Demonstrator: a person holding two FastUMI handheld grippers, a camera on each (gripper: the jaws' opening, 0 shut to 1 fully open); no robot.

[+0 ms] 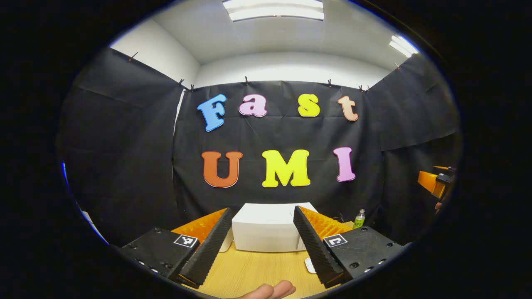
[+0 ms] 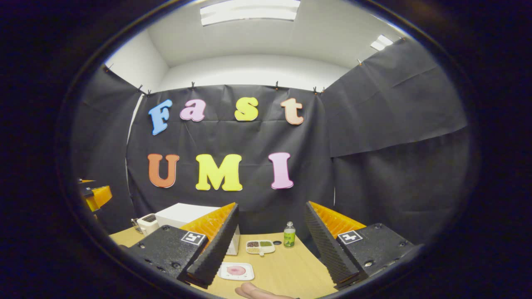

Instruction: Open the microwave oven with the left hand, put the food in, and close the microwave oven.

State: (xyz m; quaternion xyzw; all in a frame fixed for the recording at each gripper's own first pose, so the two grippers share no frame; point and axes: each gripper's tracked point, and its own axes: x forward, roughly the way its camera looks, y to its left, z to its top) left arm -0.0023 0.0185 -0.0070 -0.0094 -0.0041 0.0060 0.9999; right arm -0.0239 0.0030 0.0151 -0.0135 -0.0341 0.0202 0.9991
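The white microwave stands shut at the back of the wooden table, straight ahead of my left gripper, which is open and holds nothing. In the right gripper view the microwave sits at the left, partly behind one finger. A small white plate with pink food lies on the table in front of it. A divided white tray of food lies a little farther back. Above them my right gripper is open and holds nothing. The right gripper also appears at the far right of the left gripper view.
A green bottle stands behind the tray near the black cloth wall. A small white appliance sits left of the microwave. A person's fingers show at the bottom edge. The left gripper is at the far left.
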